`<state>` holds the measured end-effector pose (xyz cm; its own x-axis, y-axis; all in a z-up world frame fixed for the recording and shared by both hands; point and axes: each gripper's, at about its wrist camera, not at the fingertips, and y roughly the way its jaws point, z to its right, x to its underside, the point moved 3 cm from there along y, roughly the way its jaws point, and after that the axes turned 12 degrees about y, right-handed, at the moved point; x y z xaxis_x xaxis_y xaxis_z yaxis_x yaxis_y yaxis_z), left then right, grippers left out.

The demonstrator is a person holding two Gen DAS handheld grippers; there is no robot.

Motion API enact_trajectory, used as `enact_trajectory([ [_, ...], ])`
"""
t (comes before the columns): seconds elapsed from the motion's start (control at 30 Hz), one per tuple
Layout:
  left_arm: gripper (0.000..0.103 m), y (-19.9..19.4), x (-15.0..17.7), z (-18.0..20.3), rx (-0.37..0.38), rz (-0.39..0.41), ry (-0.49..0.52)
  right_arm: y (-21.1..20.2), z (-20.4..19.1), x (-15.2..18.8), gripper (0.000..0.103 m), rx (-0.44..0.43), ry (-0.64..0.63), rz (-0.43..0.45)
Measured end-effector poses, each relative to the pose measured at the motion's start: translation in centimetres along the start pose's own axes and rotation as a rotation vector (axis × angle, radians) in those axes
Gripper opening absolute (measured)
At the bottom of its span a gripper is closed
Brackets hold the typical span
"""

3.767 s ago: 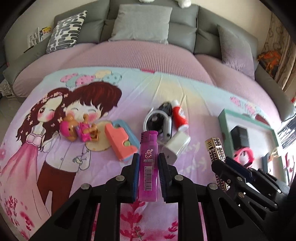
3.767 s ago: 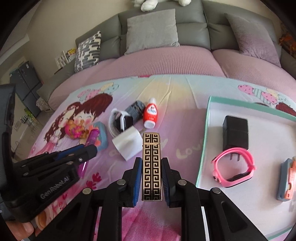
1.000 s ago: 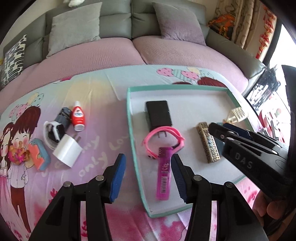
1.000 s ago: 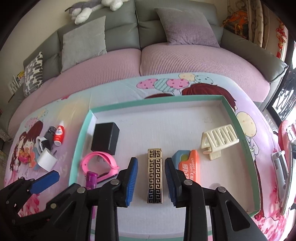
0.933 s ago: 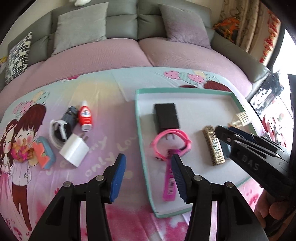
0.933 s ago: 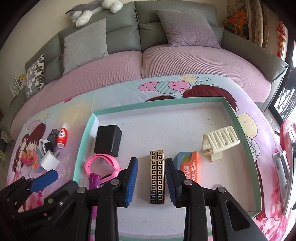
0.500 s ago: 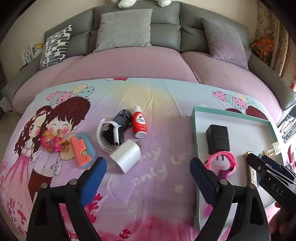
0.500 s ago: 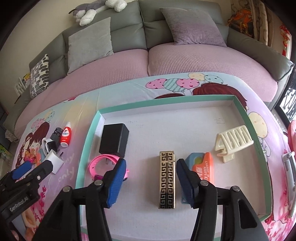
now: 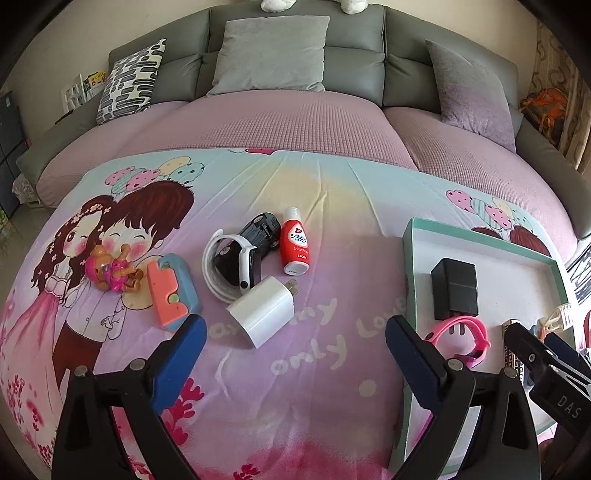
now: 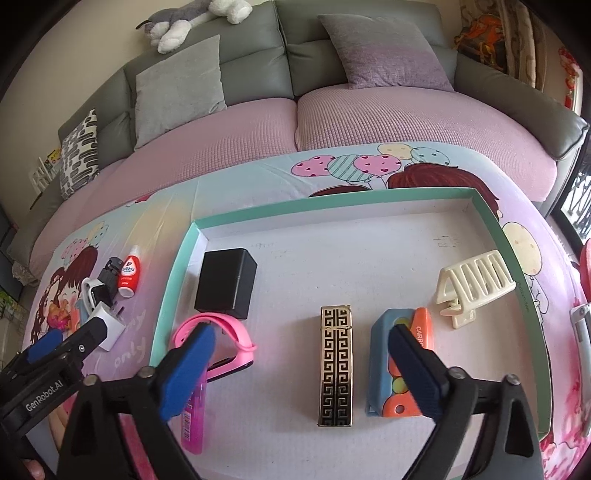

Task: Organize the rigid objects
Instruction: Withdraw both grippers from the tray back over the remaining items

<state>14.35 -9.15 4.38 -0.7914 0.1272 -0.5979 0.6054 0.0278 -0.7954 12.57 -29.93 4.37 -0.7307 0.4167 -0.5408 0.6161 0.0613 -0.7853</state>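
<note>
Both lighters have gone from the grippers into the tray (image 10: 495,218): the gold-patterned lighter (image 10: 335,365) lies flat in the middle, the purple lighter (image 10: 192,424) by the pink band. The right gripper (image 10: 301,369) has just been opening its jaws, which now stand wide either side of its lighter without touching. The left gripper (image 9: 295,354), jaws also just opened and empty, has swung away over the cloth, near the white charger (image 9: 260,312).

A grey sofa (image 9: 354,66) stands behind, with a grey cushion (image 9: 271,55), a patterned cushion (image 9: 129,83) at its left end, and a plush toy (image 10: 192,22) on its back.
</note>
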Motion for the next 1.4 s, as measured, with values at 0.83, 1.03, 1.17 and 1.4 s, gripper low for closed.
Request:
enact_trajectory([
  [0.83,0.098,-1.1,-1.6,-7.1,-0.126,0.018,-0.212,-0.9,-7.2,0.5,0.103,-0.179,-0.085,0.092],
  [1.03,0.098,-1.0,-1.0,-9.7,-0.161,0.008,-0.249,-0.2,-9.2,1.4,0.103,-0.213,-0.094,0.071],
  [1.17,0.098,-1.1,-0.4,-11.4,-0.170,0.003,-0.273,0.3,-10.5,2.0,0.103,-0.228,-0.109,0.051],
  [1.4,0.098,-0.7,0.8,-14.3,-0.166,-0.027,-0.285,1.0,-12.6,3.1,0.103,-0.255,-0.120,0.031],
])
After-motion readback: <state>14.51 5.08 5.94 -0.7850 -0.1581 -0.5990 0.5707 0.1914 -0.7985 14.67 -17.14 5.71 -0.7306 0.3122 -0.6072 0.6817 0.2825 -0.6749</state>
